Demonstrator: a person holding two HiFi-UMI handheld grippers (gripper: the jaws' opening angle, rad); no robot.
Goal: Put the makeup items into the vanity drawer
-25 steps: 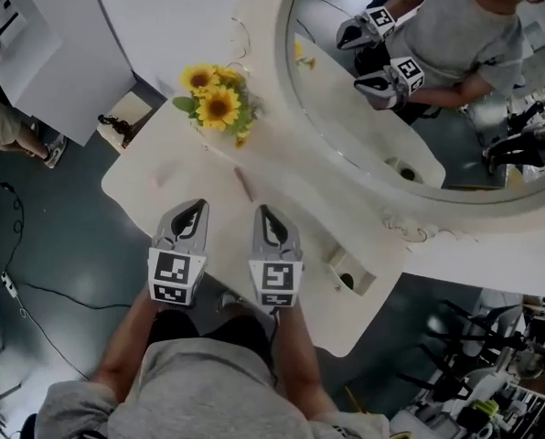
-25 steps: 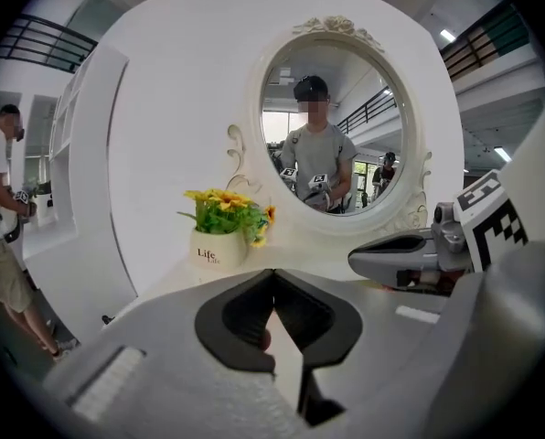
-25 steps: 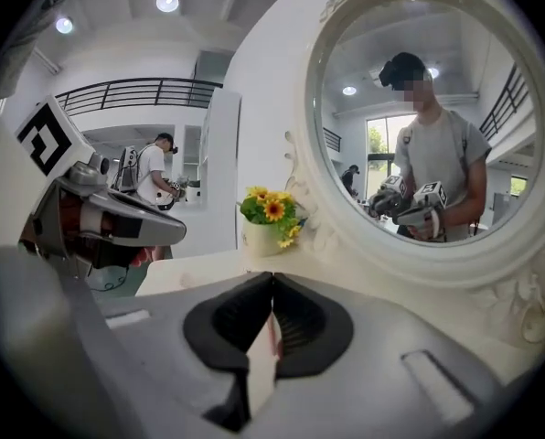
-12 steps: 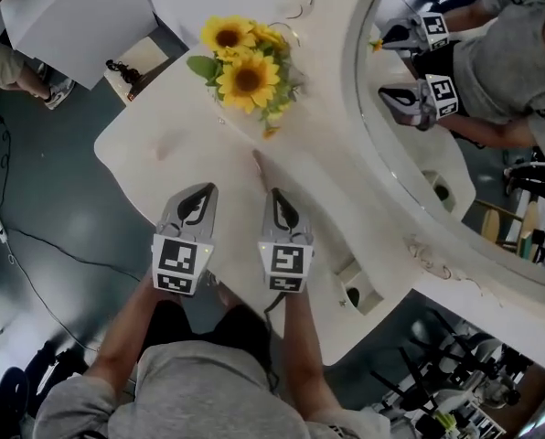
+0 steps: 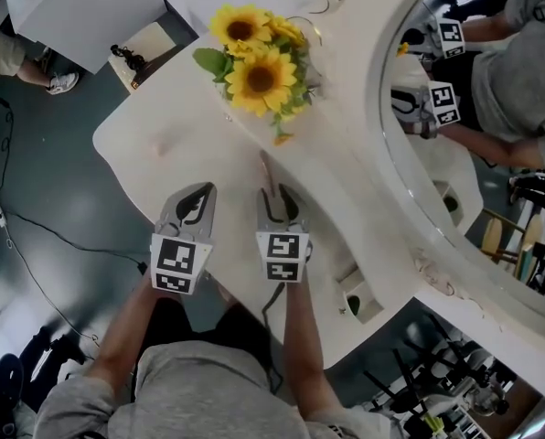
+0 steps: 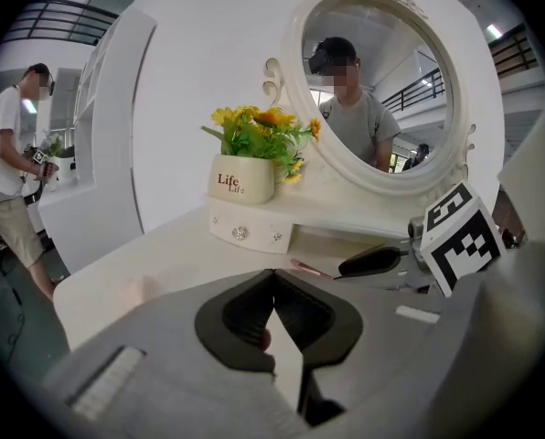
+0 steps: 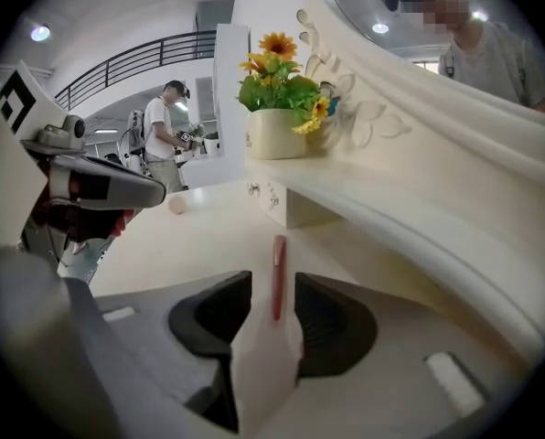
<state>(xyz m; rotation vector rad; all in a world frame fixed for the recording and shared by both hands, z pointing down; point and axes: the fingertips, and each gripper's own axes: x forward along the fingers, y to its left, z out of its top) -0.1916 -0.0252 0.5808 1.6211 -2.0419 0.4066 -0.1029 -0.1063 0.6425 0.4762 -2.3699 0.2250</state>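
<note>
A slim pink-red makeup pen (image 5: 264,170) lies on the cream vanity top (image 5: 186,167), pointing toward the flower pot. My right gripper (image 5: 279,193) stands low over its near end; the jaws have just been opening and now stand open either side of the pen (image 7: 277,273) without pressing it. My left gripper (image 5: 197,195) hovers beside it on the left, shut, tips touching (image 6: 272,275) with nothing between them. A small round pinkish item (image 5: 162,145) rests farther left on the top. The little drawer unit with two knobs (image 6: 247,233) sits under the pot.
A white pot of sunflowers (image 5: 257,73) stands behind the pen. The oval mirror (image 5: 478,126) and its curved frame rise at the right. A second small drawer box (image 5: 359,293) sits at the right end. A person (image 6: 12,181) stands beyond the table's left edge.
Both grippers have sunk toward the vanity top and moved forward. The right jaws went from shut to open around the pen's near end. The left gripper stays shut.
</note>
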